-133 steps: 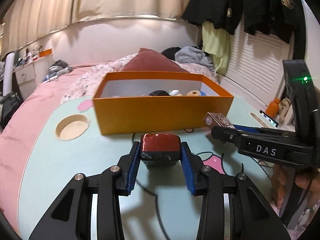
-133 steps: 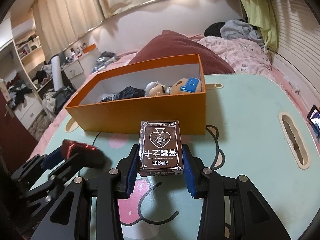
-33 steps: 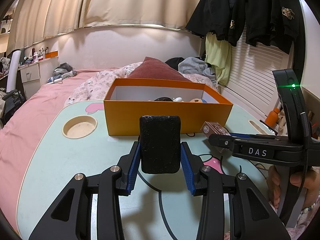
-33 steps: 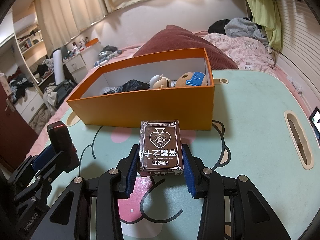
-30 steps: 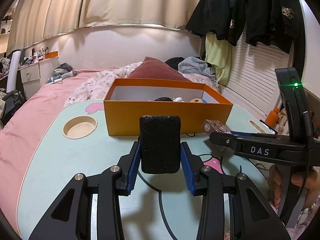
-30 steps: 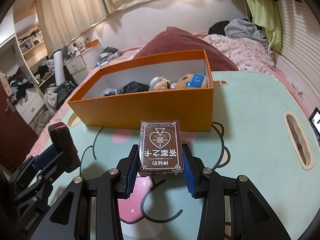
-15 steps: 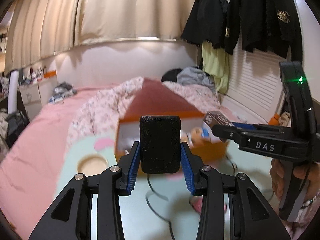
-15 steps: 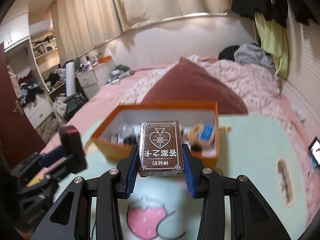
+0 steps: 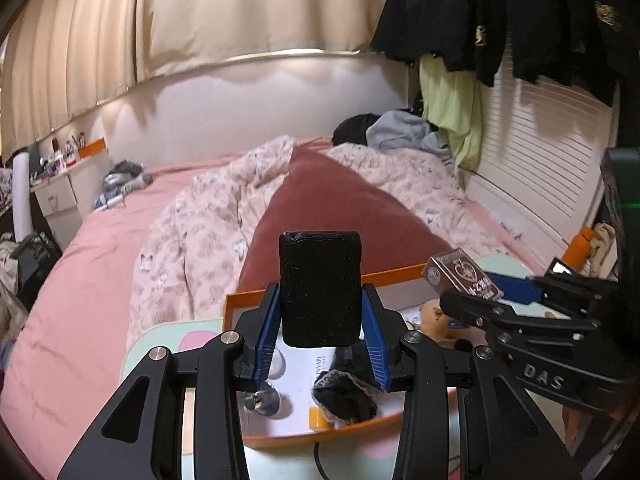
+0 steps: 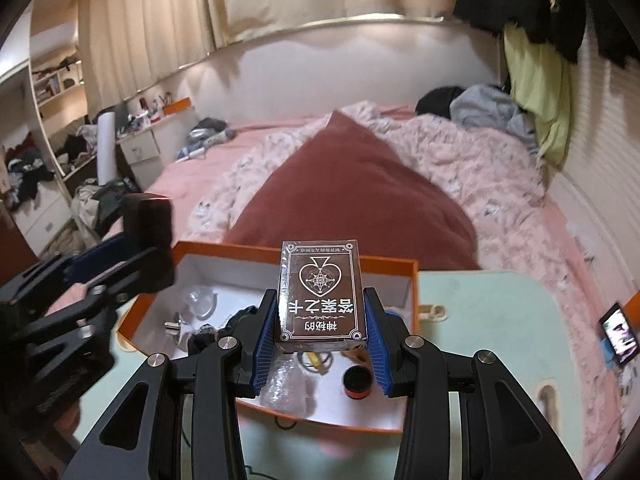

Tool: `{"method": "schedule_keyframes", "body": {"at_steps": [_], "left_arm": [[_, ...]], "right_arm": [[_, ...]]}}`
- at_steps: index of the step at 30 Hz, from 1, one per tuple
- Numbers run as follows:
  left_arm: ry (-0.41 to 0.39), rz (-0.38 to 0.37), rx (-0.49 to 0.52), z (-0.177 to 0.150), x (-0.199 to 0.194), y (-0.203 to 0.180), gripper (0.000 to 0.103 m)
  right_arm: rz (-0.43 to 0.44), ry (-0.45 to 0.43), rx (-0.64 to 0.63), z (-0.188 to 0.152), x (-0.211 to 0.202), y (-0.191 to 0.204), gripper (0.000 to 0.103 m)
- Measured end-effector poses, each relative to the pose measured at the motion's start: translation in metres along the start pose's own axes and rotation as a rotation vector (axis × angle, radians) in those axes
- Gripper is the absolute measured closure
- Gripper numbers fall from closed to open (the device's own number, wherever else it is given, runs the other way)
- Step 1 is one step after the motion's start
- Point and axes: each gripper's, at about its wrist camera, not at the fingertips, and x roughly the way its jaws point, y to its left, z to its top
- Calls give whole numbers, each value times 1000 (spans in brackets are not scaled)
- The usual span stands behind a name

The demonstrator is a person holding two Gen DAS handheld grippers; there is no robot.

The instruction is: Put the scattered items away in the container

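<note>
Left hand-held gripper (image 9: 320, 334) clamps black case (image 9: 320, 288) | right hand-held gripper (image 10: 320, 334) marked DAS clamps card box (image 10: 321, 294)

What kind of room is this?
Most likely a bedroom: a big bed with a pink sheet and a floral quilt fills it, and dark jackets hang on the wall.

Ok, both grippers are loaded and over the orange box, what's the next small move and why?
Probably lower both a little into the box and then release. The left gripper clamps the black case and the right gripper clamps the card box, both above the open interior. Aim for the bare white floor, clear of the black cloth and the red-rimmed cap.
</note>
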Motion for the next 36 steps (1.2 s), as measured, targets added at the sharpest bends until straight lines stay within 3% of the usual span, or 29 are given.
{"method": "schedule_keyframes", "body": {"at_steps": [6, 18, 19, 23, 36], "left_arm": [[70, -35, -88, -1, 22, 14, 62], [125, -18, -104, -9, 33, 9, 62], [132, -19, -104, -9, 33, 9, 62], [137, -31, -113, -9, 30, 11, 62], [163, -44, -83, -24, 17, 6, 62]], "right_arm": [[19, 52, 32, -5, 15, -6, 63], [34, 85, 15, -8, 19, 0, 63], [29, 88, 14, -8, 19, 0, 62], [19, 73, 34, -8, 16, -1, 40], [21, 93, 68, -15, 5, 2, 40]]}}
